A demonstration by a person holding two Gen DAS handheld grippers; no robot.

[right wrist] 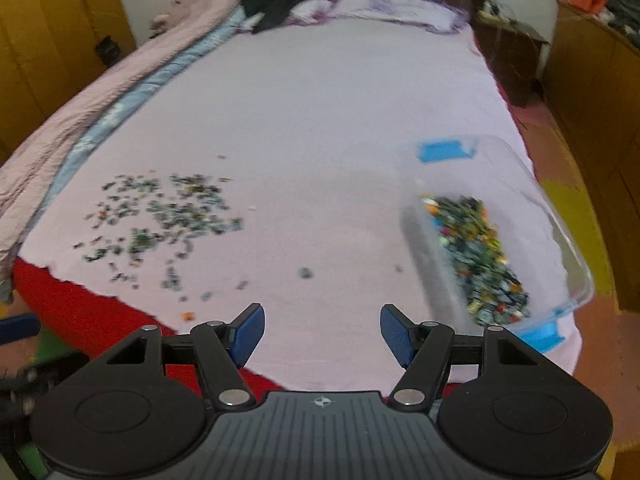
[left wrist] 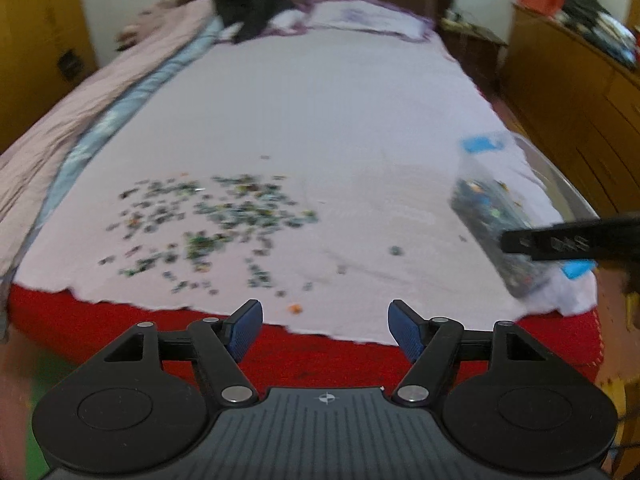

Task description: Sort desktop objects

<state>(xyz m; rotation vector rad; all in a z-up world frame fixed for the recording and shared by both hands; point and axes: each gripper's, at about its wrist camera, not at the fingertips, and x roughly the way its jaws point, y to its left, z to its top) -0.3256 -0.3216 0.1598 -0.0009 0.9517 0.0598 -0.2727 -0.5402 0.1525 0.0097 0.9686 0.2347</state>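
The left gripper (left wrist: pixel 325 330) is held with its blue pads spread apart and nothing between them, above the near edge of the bed (left wrist: pixel 320 128). The right gripper (right wrist: pixel 322 334) is likewise spread wide and empty, near the clear bin (right wrist: pixel 560 216).

Small pieces (right wrist: pixel 168 216) are scattered on the sheet at near left; a few strays (right wrist: pixel 306 273) lie between the scatter and the bin. More pieces (right wrist: pixel 476 256) are heaped inside the bin at near right.

Whether pieces are being gathered in or laid out cannot be settled. In either case, one small piece should be approached from above, with the pads closed squarely on it so that no sheet is pinched.

One bin and two blue latches (right wrist: pixel 444 151) are counted; the pieces are too many and too blurred to count.
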